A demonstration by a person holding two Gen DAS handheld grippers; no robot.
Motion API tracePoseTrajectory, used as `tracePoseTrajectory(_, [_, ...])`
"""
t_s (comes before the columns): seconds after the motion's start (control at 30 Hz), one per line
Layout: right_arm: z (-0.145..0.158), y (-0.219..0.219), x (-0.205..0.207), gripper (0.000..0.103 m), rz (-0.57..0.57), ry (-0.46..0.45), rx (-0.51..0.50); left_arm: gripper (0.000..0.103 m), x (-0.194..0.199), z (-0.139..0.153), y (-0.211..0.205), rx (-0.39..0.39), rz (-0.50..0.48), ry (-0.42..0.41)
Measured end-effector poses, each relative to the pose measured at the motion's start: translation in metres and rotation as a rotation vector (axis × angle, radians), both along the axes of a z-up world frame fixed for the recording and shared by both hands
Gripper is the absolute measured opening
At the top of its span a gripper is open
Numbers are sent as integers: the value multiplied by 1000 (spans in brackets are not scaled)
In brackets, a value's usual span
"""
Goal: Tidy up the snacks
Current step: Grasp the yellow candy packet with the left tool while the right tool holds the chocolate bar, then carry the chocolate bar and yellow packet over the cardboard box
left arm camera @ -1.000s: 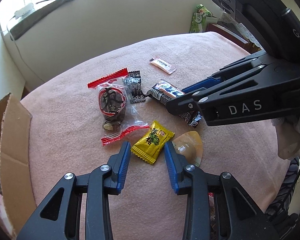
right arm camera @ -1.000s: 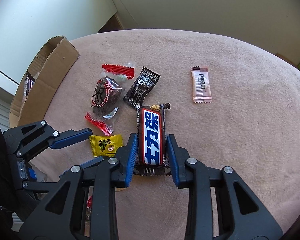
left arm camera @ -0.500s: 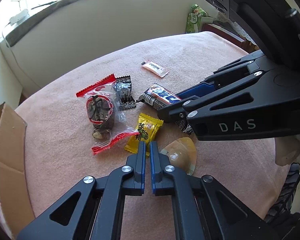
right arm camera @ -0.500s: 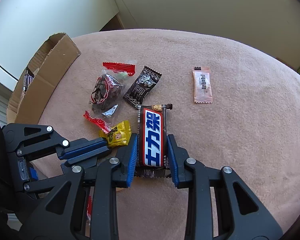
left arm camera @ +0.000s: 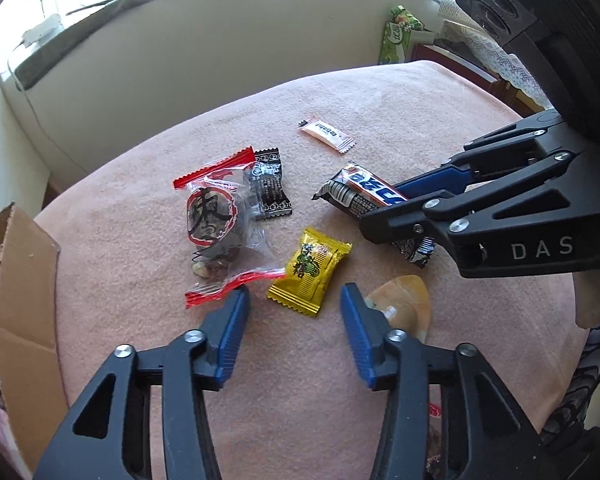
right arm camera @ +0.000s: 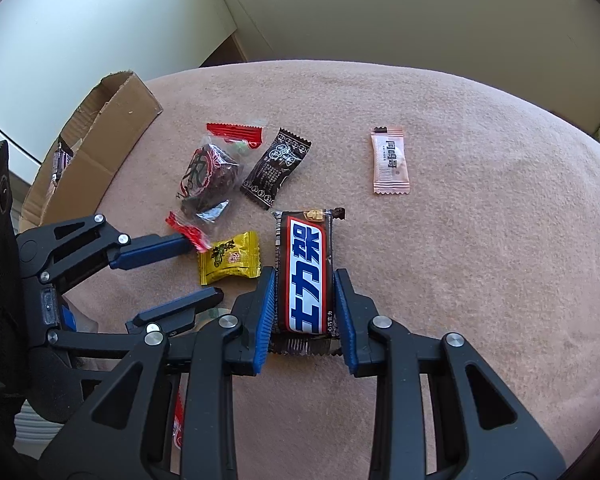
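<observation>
The chocolate bar (right arm camera: 305, 272) is being clamped by the right gripper (right arm camera: 304, 300) for carrying to the cardboard box (right arm camera: 100, 136), while the left gripper (left arm camera: 294, 312), empty, is being opened just short of the yellow candy (left arm camera: 310, 270) beside that bar.

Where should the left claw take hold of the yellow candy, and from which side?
Grip the puffed middle of the yellow candy across its narrow width, coming from above. It lies flat on the pink cloth, and its crimped ends are thin. The left claw is opening just before it, empty.
</observation>
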State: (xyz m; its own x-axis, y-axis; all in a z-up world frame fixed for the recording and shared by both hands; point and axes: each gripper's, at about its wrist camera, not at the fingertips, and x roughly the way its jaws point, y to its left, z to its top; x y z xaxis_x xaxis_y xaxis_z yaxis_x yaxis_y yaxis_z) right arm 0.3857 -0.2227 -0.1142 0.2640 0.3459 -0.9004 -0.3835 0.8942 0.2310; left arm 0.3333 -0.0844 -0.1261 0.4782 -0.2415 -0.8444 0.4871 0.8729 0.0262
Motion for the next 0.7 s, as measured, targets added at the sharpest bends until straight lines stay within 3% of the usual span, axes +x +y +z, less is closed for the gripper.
tracePoseTrajectory(0.17, [0, -7, 2, 30, -11, 3, 8, 49, 18, 0, -15, -15, -22, 1])
tracePoseTrajectory(0.27, [0, -8, 3, 30, -14, 2, 13, 24, 21, -2, -23, -3, -47, 1])
tracePoseTrajectory(0.3, [0, -8, 3, 30, -13, 3, 14, 22, 20, -2, -24, -6, -49, 3])
tracePoseTrajectory(0.5, [2, -7, 0, 30, -17, -10, 18, 22, 5, 3, -10, -25, -14, -8])
tracePoseTrajectory(0.7, [15, -1, -10, 30, -6, -42, 13, 21, -13, 26, 8, -67, 16, -60])
